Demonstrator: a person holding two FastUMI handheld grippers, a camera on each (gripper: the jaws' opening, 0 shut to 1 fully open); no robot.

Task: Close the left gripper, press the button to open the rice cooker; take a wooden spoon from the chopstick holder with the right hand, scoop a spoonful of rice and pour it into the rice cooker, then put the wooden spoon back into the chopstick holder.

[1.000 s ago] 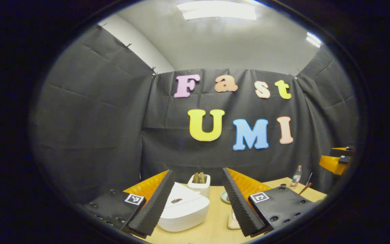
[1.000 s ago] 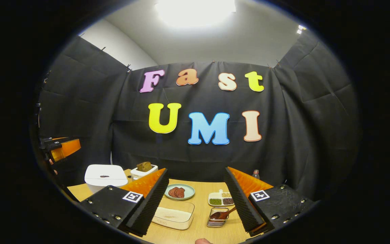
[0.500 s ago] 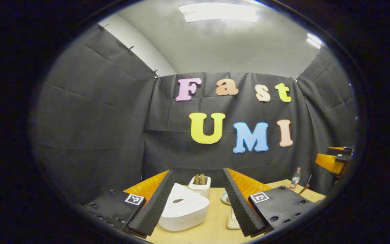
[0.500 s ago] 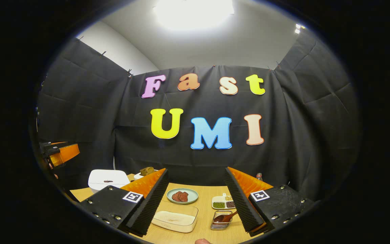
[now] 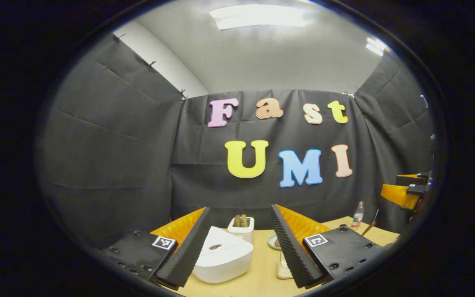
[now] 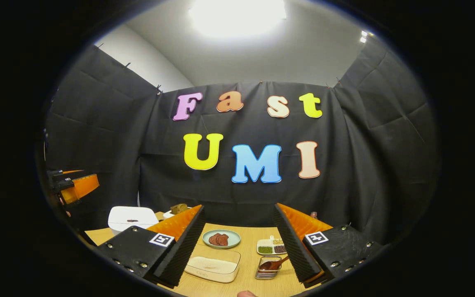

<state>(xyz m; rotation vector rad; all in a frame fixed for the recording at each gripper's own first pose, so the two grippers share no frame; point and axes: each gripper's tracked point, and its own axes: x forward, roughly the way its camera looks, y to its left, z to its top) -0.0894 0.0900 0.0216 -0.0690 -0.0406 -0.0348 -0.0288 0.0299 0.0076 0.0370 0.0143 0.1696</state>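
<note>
The white rice cooker [image 5: 223, 255] sits with its lid down between the spread fingers of my left gripper [image 5: 241, 247], which is open and hangs above the table short of it. In the right gripper view the cooker [image 6: 132, 218] stands at the far left. My right gripper [image 6: 241, 247] is open and holds nothing. Ahead of it lie a clear box of rice [image 6: 215, 266] and a metal chopstick holder [image 6: 264, 271] with the wooden spoon [image 6: 273, 263] resting in it. Each gripper also appears at the edge of the other view: the right gripper [image 5: 404, 194], the left gripper [image 6: 74, 187].
On the wooden table [image 6: 245, 282] a white toaster with bread [image 5: 241, 226] stands behind the cooker. A green plate of brown food [image 6: 221, 238], a divided dish of beans [image 6: 271, 246] and a small bottle [image 5: 358, 214] sit farther back. Black cloth walls close the booth.
Both views have shifted a little as the hands drift; the left gripper view has swung slightly. Both grippers stay open and nothing on the table has moved.
</note>
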